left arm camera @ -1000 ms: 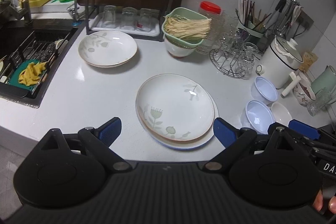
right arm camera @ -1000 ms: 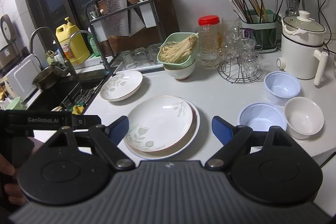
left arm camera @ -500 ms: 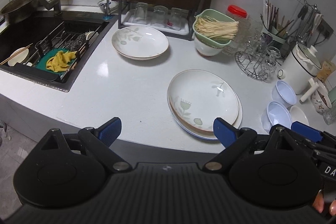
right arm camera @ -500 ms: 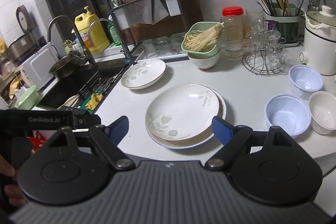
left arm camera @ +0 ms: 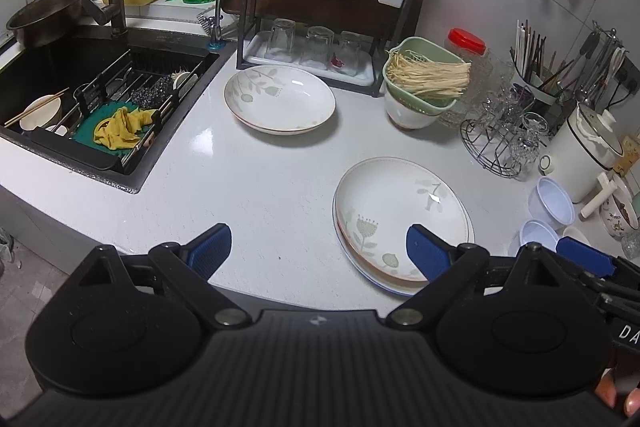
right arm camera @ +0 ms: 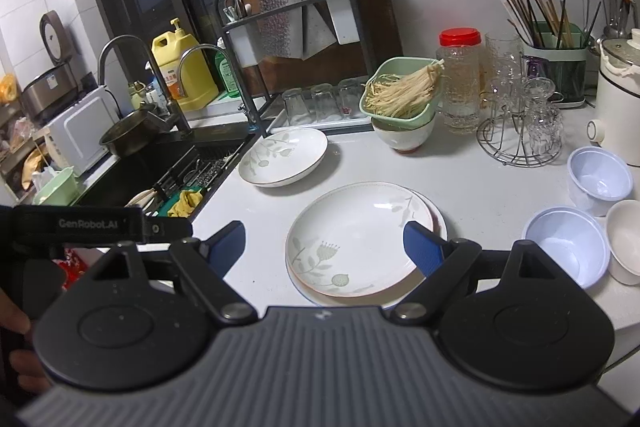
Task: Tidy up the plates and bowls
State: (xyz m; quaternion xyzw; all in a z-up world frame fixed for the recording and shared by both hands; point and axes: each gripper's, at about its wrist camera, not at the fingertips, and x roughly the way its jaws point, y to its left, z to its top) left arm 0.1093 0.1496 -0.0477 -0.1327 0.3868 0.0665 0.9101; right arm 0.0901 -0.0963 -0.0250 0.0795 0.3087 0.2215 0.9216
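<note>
The left gripper (left arm camera: 318, 247) is hovering at the lower edge of its view, its blue-padded fingers (left arm camera: 210, 247) standing wide apart and holding nothing. The right gripper (right arm camera: 324, 245) is likewise hanging with fingers spread wide and empty. On the white bench (left arm camera: 256, 183), a stack of white floral plates (left arm camera: 394, 215) is lying at lower centre-right, a second floral plate (left arm camera: 280, 99) is sitting upper centre, and pale blue plastic bowls (right arm camera: 568, 245) are resting at right.
</note>
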